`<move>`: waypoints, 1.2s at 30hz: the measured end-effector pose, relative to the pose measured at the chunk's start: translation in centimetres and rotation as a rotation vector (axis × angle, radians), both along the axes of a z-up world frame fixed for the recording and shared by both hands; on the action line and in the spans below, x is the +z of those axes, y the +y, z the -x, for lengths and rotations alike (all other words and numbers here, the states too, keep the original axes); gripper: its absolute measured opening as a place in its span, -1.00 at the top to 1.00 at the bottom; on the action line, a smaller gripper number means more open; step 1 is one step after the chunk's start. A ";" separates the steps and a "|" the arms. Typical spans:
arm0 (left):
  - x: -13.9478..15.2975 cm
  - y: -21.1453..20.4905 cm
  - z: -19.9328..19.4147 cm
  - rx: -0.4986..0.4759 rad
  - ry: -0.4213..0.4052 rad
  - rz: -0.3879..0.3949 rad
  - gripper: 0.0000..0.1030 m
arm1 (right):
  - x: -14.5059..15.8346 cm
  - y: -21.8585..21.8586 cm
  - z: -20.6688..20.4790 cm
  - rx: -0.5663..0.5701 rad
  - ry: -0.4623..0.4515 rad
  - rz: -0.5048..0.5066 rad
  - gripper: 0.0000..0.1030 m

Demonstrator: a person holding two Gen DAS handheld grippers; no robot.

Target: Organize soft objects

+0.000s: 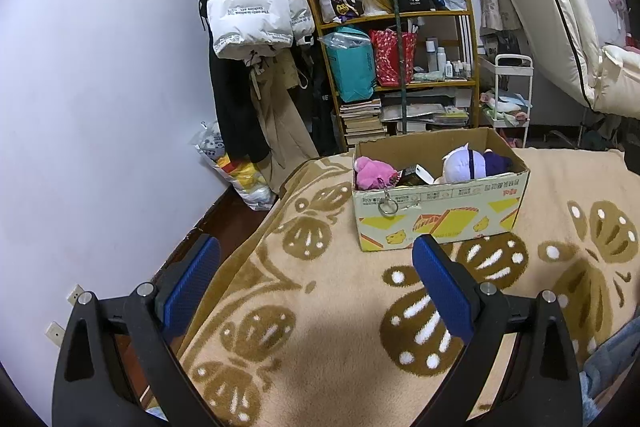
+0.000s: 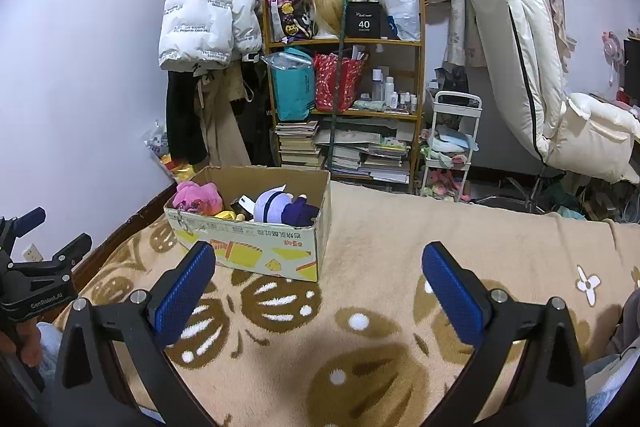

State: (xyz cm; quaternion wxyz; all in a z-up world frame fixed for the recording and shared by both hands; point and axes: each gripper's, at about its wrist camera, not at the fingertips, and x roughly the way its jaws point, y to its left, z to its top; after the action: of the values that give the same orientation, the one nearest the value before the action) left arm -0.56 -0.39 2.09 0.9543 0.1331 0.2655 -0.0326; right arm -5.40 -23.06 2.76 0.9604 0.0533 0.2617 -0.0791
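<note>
Sitting in the cardboard box (image 1: 440, 211) on the butterfly-print blanket (image 1: 320, 307), the pink plush (image 1: 372, 171) and the white-and-purple plush doll (image 1: 466, 165) look light and squashy. Left gripper (image 1: 316, 291) and right gripper (image 2: 320, 291) hover spread wide, holding nothing. Pinching each toy's round body should give the surest hold.

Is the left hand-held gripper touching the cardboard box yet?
Apart. The right wrist view shows the left hand-held gripper at the far left edge, with bare blanket between it and the cardboard box.
</note>
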 end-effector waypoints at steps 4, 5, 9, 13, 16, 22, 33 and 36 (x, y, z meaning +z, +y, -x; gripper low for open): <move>0.0 0.0 0.0 0.000 0.001 -0.001 -0.86 | -0.2 -0.1 0.1 0.003 0.002 0.003 -1.00; 0.0 0.0 0.0 0.000 0.001 -0.001 -0.86 | -0.2 -0.1 0.1 0.004 0.002 0.002 -1.00; 0.0 0.0 0.0 -0.004 0.009 0.002 -0.86 | -0.5 -0.2 0.2 0.004 0.010 -0.002 -1.00; 0.1 0.0 0.0 -0.004 0.007 0.001 -0.86 | -0.7 -0.4 0.3 0.007 0.013 -0.002 -1.00; 0.1 0.0 0.0 -0.003 0.009 0.001 -0.86 | -0.8 -0.3 0.3 0.007 0.013 -0.001 -1.00; 0.1 -0.1 -0.1 -0.002 0.009 -0.003 -0.86 | -1.0 -0.4 0.3 0.008 0.022 -0.005 -1.00; -0.2 0.1 -0.2 -0.008 0.016 -0.006 -0.86 | -0.9 -0.6 0.1 0.011 0.025 -0.003 -1.00; -0.3 0.2 -0.3 -0.009 0.017 -0.008 -0.86 | -1.0 -0.7 0.2 0.012 0.026 -0.004 -1.00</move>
State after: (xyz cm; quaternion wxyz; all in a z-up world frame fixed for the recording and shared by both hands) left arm -0.27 -0.20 1.77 0.9514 0.1377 0.2730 -0.0371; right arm -5.59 -23.73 1.80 0.9573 0.0528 0.2747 -0.0733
